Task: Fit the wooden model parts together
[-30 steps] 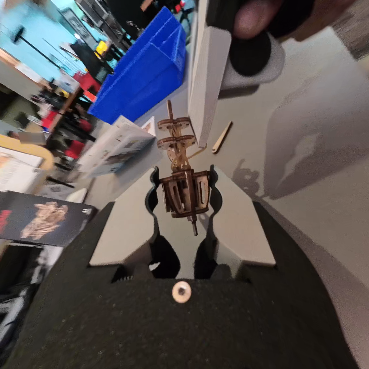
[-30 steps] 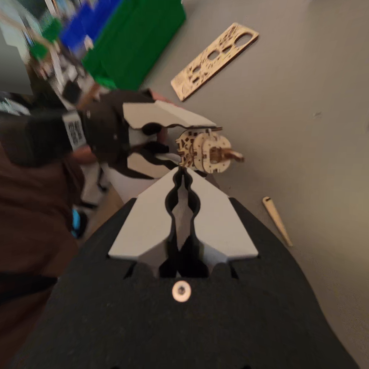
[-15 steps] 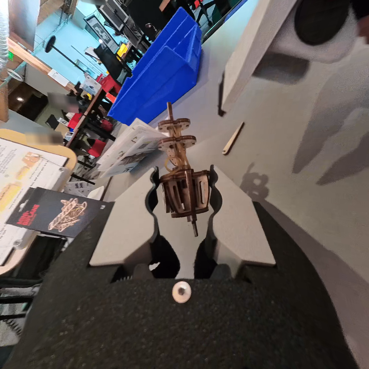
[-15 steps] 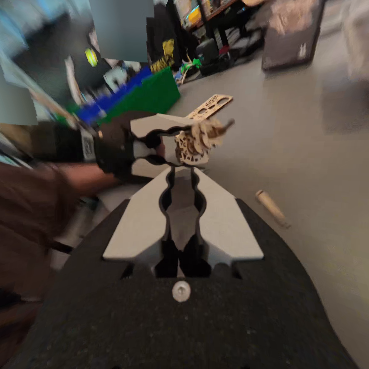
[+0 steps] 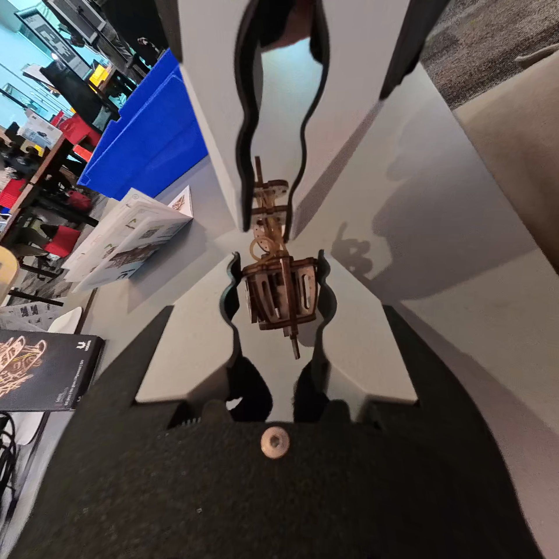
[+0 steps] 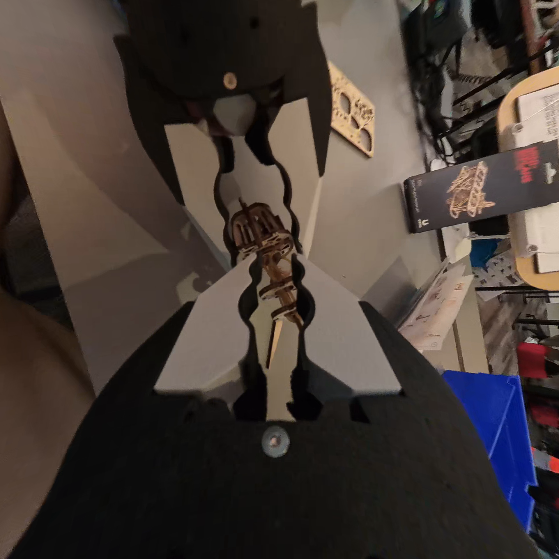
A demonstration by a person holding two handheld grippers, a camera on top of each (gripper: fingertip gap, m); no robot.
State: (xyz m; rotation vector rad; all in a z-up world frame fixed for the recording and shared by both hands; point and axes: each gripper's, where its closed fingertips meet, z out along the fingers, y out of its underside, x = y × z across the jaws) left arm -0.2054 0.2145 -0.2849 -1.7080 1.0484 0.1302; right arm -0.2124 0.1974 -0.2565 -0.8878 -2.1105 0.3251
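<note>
The wooden model (image 5: pixel 279 293) is a slotted cage with a shaft that carries two small discs (image 5: pixel 270 208). My left gripper (image 5: pixel 277 257) is shut on the cage and holds it above the grey table (image 5: pixel 453 332). My right gripper (image 5: pixel 266 234) comes in from the far side, facing the left one. In the right wrist view my right gripper (image 6: pixel 273 257) is open, with its fingers on either side of the discs (image 6: pixel 276 292); I cannot tell whether they touch. The left gripper (image 6: pixel 263 242) holds the cage (image 6: pixel 257 227) beyond.
A loose tapered wooden stick (image 6: pixel 275 341) lies on the table under the right gripper. A punched wooden sheet (image 6: pixel 351 106), a black kit box (image 6: pixel 484 196), an open booklet (image 5: pixel 130 236) and a blue bin (image 5: pixel 145 133) stand around the table's edges.
My right gripper has opened and swung round to face the left one, and now straddles the model's disc end. The left gripper keeps its hold on the cage.
</note>
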